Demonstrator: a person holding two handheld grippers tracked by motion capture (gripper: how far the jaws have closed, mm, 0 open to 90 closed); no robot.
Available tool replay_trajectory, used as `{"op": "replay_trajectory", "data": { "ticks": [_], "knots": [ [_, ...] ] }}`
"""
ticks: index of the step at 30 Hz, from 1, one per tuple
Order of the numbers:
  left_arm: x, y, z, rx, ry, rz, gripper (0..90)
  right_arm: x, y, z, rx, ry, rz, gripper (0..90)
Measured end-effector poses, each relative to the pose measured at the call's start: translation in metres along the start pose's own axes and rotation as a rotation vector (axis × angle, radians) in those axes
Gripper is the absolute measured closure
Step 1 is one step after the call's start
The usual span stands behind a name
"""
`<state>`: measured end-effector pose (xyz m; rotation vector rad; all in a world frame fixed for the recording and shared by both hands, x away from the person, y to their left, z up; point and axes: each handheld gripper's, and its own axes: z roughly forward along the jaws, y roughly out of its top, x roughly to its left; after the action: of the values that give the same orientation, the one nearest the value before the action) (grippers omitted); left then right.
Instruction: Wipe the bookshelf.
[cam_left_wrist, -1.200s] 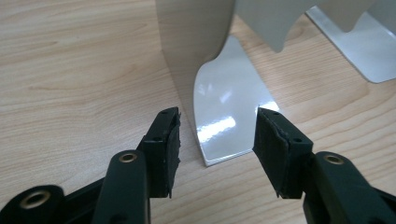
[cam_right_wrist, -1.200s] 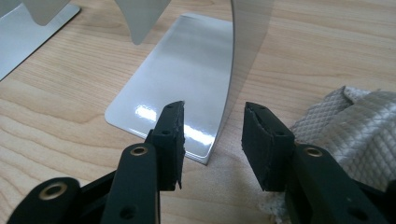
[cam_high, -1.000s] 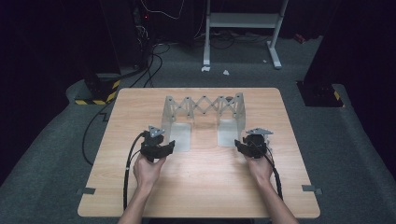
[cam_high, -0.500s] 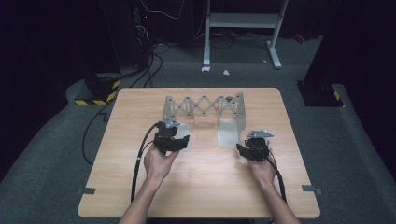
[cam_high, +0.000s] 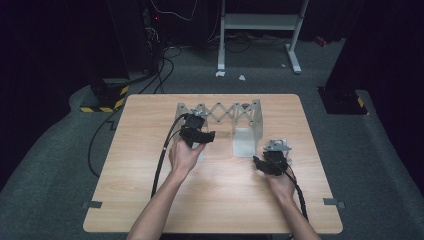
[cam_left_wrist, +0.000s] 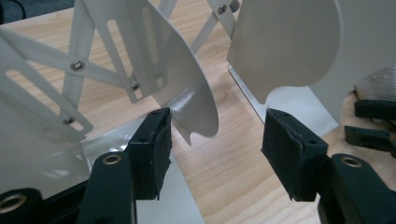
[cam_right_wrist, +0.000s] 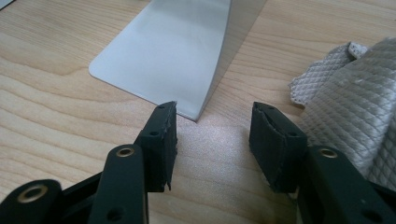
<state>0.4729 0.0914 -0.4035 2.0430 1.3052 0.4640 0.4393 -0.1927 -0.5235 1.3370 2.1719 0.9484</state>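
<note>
A pale metal expanding rack (cam_high: 220, 111) with a scissor lattice and two upright end plates stands at the table's far middle. My left gripper (cam_high: 207, 136) hovers by its left end plate, jaws open and just widened. In the left gripper view that gripper (cam_left_wrist: 217, 151) has the curved edge of a rack plate (cam_left_wrist: 194, 105) between its pads (cam_left_wrist: 154, 151), untouched. My right gripper (cam_high: 258, 163) rests low beside the right end plate (cam_high: 245, 142), open, its jaws having just opened wider. In its own view the right gripper (cam_right_wrist: 212, 140) has bare wood between its jaws.
A grey woven cloth (cam_right_wrist: 355, 98) lies crumpled right of the right gripper, also visible by the rack (cam_high: 278, 145). The wooden table (cam_high: 150, 200) has free room in front. Cables trail from both grippers. Beyond the far edge stand a metal frame (cam_high: 260, 22) and dark equipment.
The left hand has moved right and away from me, from the rack's left end toward its middle. The right gripper has barely shifted.
</note>
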Motion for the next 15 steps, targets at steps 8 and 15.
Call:
{"op": "replay_trajectory", "data": {
  "ticks": [8, 15],
  "knots": [
    [0.002, 0.015, 0.019, -0.012, 0.080, 0.003, 49.1, 0.000, -0.001, 0.000, -0.004, -0.005, -0.015, 52.7],
    [0.005, 0.017, 0.025, 0.002, 0.120, 0.015, 63.2, -0.001, -0.001, -0.001, 0.000, 0.004, -0.005, 53.0]
  ]
}}
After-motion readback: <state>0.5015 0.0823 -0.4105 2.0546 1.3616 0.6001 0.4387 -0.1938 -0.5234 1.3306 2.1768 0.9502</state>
